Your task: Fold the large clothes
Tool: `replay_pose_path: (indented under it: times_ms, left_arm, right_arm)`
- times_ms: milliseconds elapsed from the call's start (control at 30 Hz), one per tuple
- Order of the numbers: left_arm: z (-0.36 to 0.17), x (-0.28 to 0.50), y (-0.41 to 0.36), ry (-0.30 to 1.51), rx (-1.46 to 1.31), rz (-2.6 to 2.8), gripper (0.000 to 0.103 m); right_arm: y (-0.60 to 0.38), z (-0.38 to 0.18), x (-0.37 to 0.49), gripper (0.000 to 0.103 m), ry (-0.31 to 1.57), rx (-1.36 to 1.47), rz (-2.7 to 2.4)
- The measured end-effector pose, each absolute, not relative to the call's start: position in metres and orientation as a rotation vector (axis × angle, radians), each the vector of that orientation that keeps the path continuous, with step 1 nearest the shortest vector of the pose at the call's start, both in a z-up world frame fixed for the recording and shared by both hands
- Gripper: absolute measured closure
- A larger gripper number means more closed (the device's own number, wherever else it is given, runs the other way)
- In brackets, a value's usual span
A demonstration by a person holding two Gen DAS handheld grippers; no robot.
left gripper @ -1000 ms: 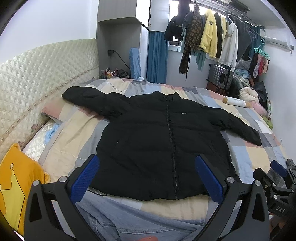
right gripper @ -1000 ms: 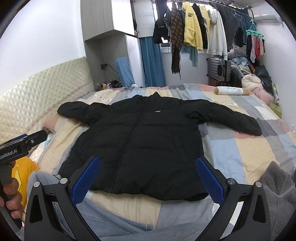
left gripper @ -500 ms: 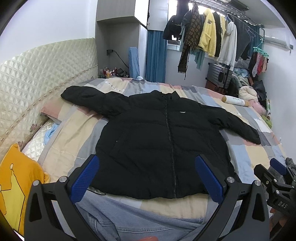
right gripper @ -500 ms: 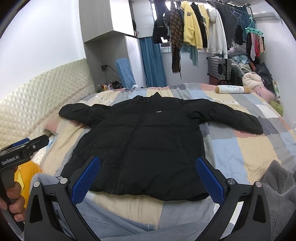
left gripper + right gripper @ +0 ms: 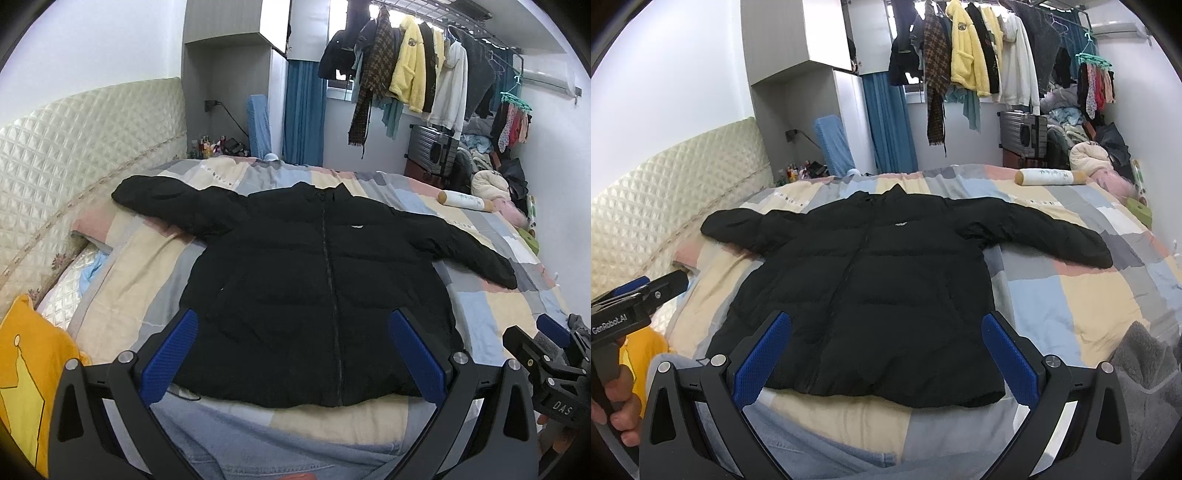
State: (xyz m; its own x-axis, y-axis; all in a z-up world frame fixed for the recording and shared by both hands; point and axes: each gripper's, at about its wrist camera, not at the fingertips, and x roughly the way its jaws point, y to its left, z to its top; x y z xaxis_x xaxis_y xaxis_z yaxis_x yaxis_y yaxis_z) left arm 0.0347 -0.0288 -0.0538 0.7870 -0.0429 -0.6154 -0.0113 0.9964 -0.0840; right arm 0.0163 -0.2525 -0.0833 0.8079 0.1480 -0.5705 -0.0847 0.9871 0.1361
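Note:
A black puffer jacket (image 5: 295, 280) (image 5: 871, 291) lies flat and zipped on the patchwork bedspread (image 5: 147, 266) (image 5: 1082, 295), front up, collar away from me, both sleeves spread out sideways. My left gripper (image 5: 293, 358) hovers open above the jacket's near hem, with nothing between its blue pads (image 5: 170, 354). My right gripper (image 5: 884, 360) is open too, held over the hem a little further right. Each gripper shows at the edge of the other's view, a hand (image 5: 617, 410) holding the left one.
A quilted headboard (image 5: 74, 147) runs along the left. A yellow cushion (image 5: 26, 376) lies at the near left, a grey fleece (image 5: 1141, 376) at the near right, a rolled bolster (image 5: 1052, 177) at the bed's far right. Clothes hang on a rail (image 5: 417, 66) beyond; denim-clad legs (image 5: 266, 454) lie below the grippers.
Both grippers have drifted slightly, so the jacket sits a touch higher and further off in each view. The jacket itself has not moved and both grippers stay open.

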Motion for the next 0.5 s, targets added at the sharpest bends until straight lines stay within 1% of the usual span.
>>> replay_pose_path:
  times_ms: [100, 333, 500]
  left_arm:
    - [-0.049, 0.045, -0.033, 0.659, -0.103, -0.045, 0.0]
    - [-0.025, 0.076, -0.049, 0.583, -0.075, -0.086, 0.0]
    - [-0.016, 0.107, -0.059, 0.553, -0.077, -0.147, 0.0]
  right_arm:
    - [-0.259, -0.08, 0.024, 0.0, 0.611, 0.108, 0.117]
    - [-0.287, -0.075, 0.052, 0.0, 0.595, 0.112, 0.076]
    - [-0.322, -0.074, 0.078, 0.0, 0.543, 0.122, 0.015]
